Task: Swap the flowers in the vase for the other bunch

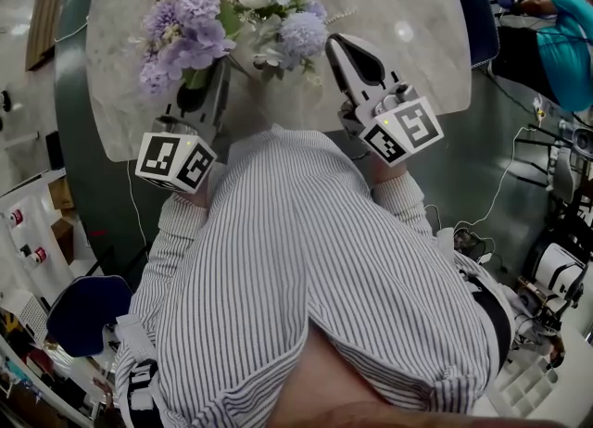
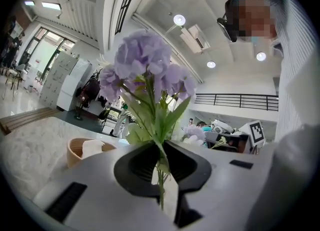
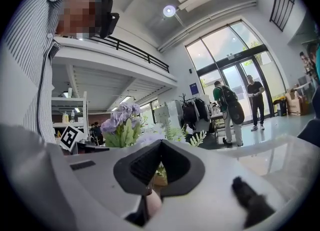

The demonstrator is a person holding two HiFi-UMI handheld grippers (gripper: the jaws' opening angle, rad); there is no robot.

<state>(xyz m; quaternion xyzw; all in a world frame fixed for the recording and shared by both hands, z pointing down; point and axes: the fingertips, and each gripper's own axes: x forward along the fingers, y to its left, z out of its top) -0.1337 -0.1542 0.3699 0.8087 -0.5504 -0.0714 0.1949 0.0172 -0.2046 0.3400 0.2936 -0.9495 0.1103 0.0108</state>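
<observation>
The left gripper point(image 2: 161, 155) pinches the purple bunch point(image 2: 142, 57) by its thin stems; the right gripper point(image 3: 160, 150) has its fingers pressed together, empty. Those slender stems could slip or bend.

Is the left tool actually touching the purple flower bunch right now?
Touching. The left gripper view shows the left tool closed on the green stems of the purple flower bunch, which are pinched in the slit between its jaws.

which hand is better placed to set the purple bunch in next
Left: its claw grips the purple bunch by the stem. The right claw is shut beside the pale bunch.
</observation>
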